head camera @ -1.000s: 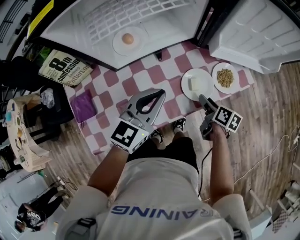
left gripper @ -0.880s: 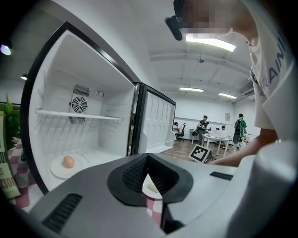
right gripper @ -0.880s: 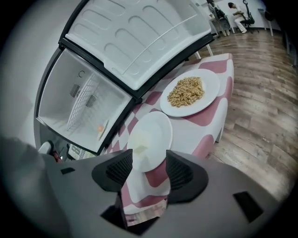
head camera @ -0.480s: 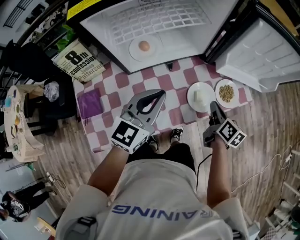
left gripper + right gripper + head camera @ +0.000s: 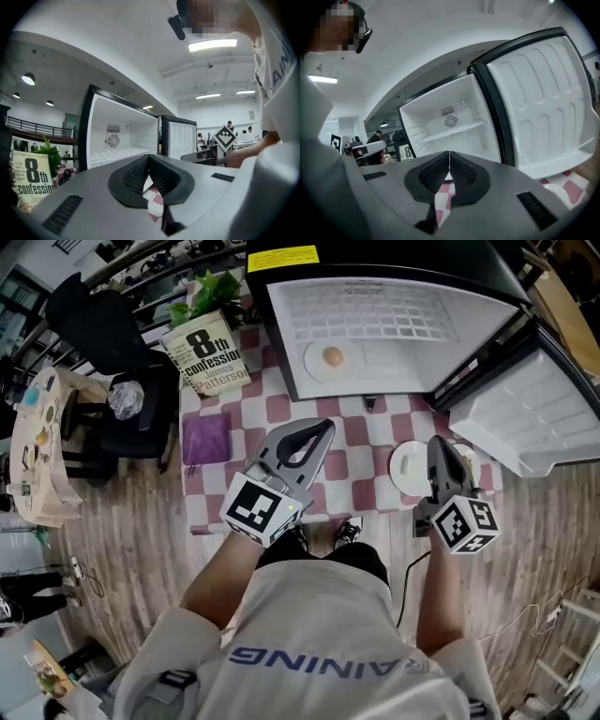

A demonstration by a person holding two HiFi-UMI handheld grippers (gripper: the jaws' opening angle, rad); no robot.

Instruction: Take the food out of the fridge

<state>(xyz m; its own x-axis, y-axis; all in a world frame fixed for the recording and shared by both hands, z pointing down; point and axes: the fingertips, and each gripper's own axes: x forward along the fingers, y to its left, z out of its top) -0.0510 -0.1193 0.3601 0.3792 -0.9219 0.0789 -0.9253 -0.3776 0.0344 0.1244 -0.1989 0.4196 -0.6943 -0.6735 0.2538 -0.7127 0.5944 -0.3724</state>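
Observation:
The open fridge (image 5: 394, 324) stands at the top of the head view, and a white plate (image 5: 315, 367) with a round tan food (image 5: 332, 356) sits on its shelf. On the pink checked mat (image 5: 281, 413) lies a second white plate (image 5: 405, 474) with a pale block on it. Another plate is mostly hidden behind my right gripper (image 5: 438, 444). That gripper is shut on nothing and hangs above these plates. My left gripper (image 5: 317, 430) hovers over the mat's middle, also shut and empty. In both gripper views the pads meet at the tips (image 5: 148, 157) (image 5: 449, 153), facing the fridge.
The fridge door (image 5: 525, 418) swings out to the right. A book (image 5: 208, 357) and a plant (image 5: 211, 287) stand left of the fridge. A purple cloth (image 5: 207, 439) lies on the mat's left. A black chair (image 5: 103, 324) and a cluttered round table (image 5: 37, 446) are further left.
Both grippers have risen. The right one has lifted away from the plates, rolled, and its jaws have shut. The head has drawn back, so the fridge looks smaller.

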